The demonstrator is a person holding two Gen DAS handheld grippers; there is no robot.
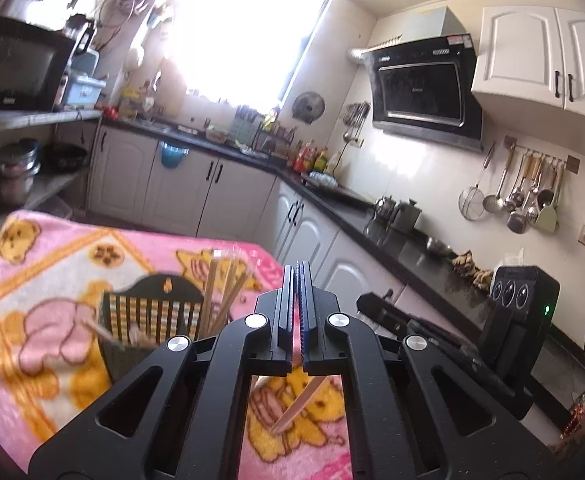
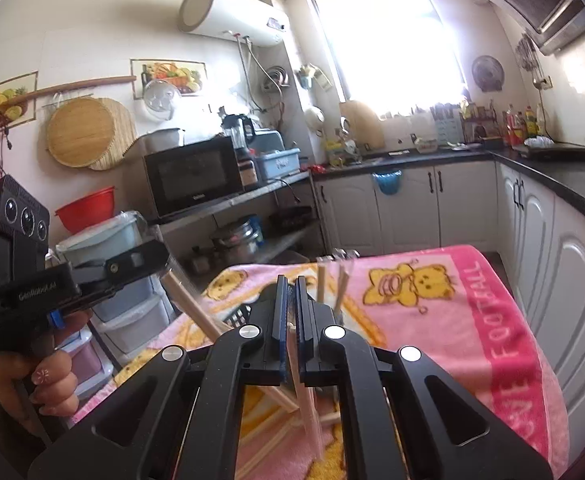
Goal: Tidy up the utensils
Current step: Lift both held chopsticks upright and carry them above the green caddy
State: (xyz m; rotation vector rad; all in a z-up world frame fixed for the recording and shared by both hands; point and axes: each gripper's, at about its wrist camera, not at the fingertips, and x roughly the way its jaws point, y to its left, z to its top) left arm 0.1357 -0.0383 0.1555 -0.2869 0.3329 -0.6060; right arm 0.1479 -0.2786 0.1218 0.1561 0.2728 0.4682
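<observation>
A black slatted utensil holder (image 1: 152, 312) stands on the pink blanket (image 1: 32, 272) and holds several wooden chopsticks (image 1: 224, 292). My left gripper (image 1: 297, 280) is shut on a wooden chopstick (image 1: 296, 404) whose end hangs below the jaws, to the right of the holder. My right gripper (image 2: 289, 300) is shut on a chopstick (image 2: 306, 400) that runs down under the jaws. More chopsticks (image 2: 196, 312) lean and lie beneath it on the blanket (image 2: 472, 320). The holder's edge (image 2: 238, 316) shows behind the right fingers. The left gripper body (image 2: 16, 264) is at the left, held by a hand.
The blanket-covered table sits in a kitchen. A black counter (image 1: 412, 248) with white cabinets runs along the right. Shelves with a microwave (image 2: 192, 176), pots and bins stand to the left. The right gripper body (image 1: 520, 308) is beside my left one.
</observation>
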